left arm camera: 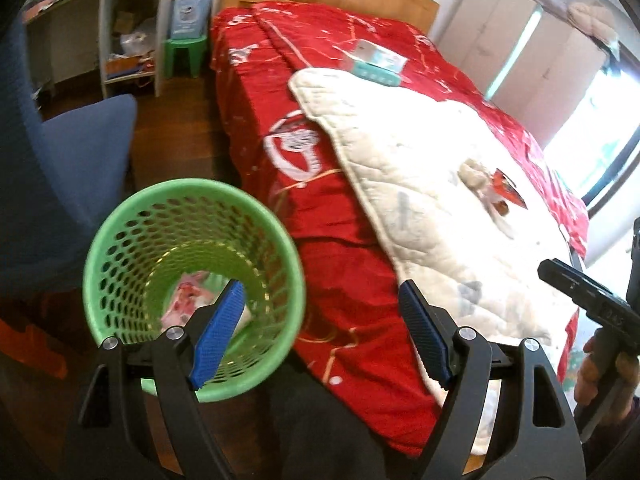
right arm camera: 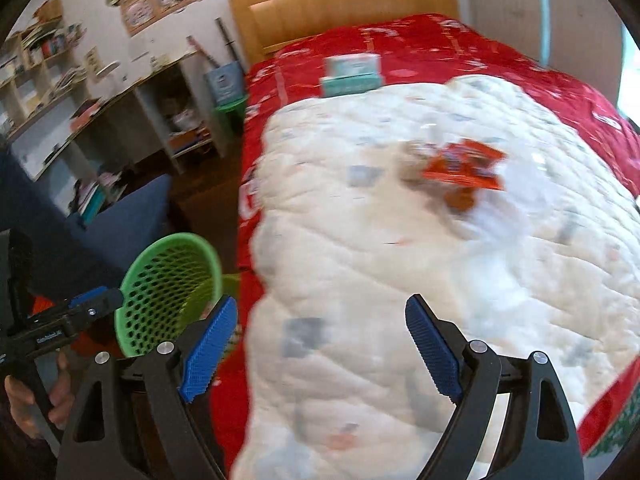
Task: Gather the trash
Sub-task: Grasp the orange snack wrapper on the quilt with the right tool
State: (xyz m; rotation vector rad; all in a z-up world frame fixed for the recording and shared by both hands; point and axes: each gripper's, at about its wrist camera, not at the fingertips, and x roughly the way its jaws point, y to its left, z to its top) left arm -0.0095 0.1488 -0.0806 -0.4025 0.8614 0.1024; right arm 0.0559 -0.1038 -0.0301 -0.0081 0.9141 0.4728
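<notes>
Trash: a red wrapper (right arm camera: 464, 168) lay with a brown scrap and pale crumpled bits on the white quilt (right arm camera: 400, 280), mid-bed
Direction: it sat ahead of the right tool (right arm camera: 320, 344) and a little right of its centre line, well apart
Long axis: the wrapper ran roughly crosswise to that tool's fingers; which end pointed where was too blurred to tell
Nearer arm: the right, judging by both views
Right tool: gaping, nothing in it
Left tool (left arm camera: 320, 328): gaping, nothing in it, by the green bin (left arm camera: 192, 280)
Bin: on the floor beside the bed (left arm camera: 340, 260), a pink-white wrapper already inside
</notes>
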